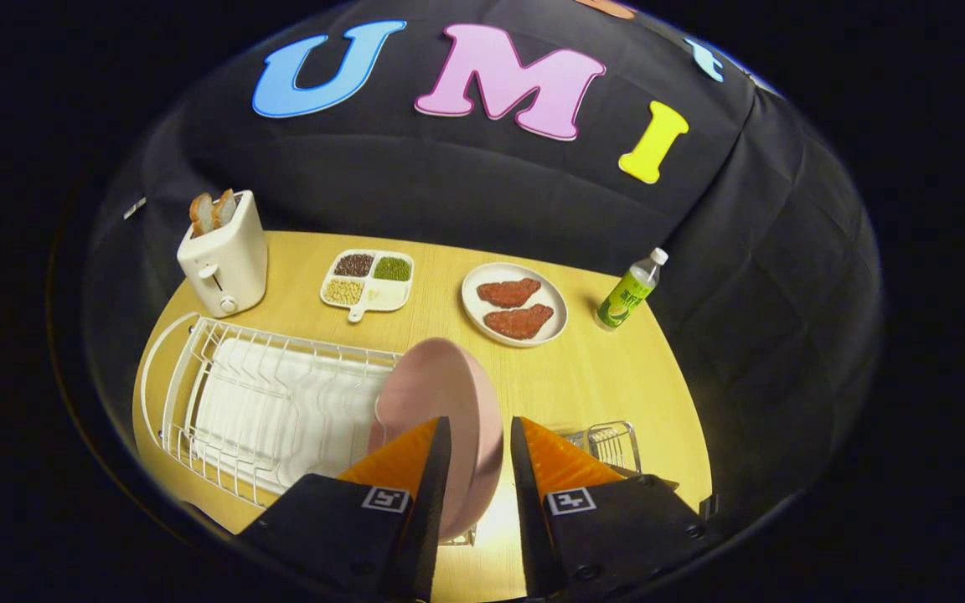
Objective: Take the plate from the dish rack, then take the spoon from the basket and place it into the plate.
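Between the two fingers of the gripper (479,469) stands the pink plate (441,419), upright on its edge at the right end of the white dish rack (223,402); the fingers are parted only a little and sit on either side of its rim, though whether both actually press on it I cannot tell. By my reading the first step is in hand: taking the plate out of the rack. The next move calls for a firm hold on the rim, a lift clear of the wires, and then laying the plate flat on bare wood. A wire basket (612,444) sits just beyond the right finger; no spoon can be made out in it. Along the far edge of the wooden tabletop (600,385) stand a toaster (223,255), a divided tray (367,280), a plate of meat (514,303) and a bottle (632,291), backed by black cloth.
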The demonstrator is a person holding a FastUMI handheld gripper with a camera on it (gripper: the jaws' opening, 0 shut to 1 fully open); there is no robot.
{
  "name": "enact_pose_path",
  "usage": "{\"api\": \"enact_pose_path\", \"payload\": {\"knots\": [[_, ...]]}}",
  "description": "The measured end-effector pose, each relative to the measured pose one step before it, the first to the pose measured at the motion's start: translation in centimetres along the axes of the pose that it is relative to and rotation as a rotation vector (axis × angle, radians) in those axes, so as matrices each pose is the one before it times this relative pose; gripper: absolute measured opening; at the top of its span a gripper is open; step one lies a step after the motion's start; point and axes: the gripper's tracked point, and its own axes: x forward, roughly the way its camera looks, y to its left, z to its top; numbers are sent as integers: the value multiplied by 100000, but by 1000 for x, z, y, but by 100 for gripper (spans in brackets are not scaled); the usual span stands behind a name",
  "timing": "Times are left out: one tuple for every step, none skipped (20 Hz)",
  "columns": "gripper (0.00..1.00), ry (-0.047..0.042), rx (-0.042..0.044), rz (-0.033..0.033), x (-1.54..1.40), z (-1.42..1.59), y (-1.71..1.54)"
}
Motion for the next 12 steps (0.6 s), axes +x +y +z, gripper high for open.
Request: {"api": "enact_pose_path", "payload": {"knots": [[36, -55, 591, -3911, 253, -120, -540], [28, 339, 842, -3930, -62, -36, -394], [20, 60, -335, -973, 273, -20, -26], [20, -878, 262, 23, -253, 269, 345], [17, -353, -570, 300, -178, 204, 327], [16, -879, -1539, 72, -171, 264, 175], [14, -1047, -2128, -41, -160, 310, 297], [14, -1097, -2291, -316, -254, 456, 221], [14, -992, -2590, -767, -169, 454, 36], [14, -529, -2368, -985, -49, 517, -60], [14, -728, -1629, -748, -142, 644, -46], [14, -788, -1515, -630, -168, 673, -30]]}}
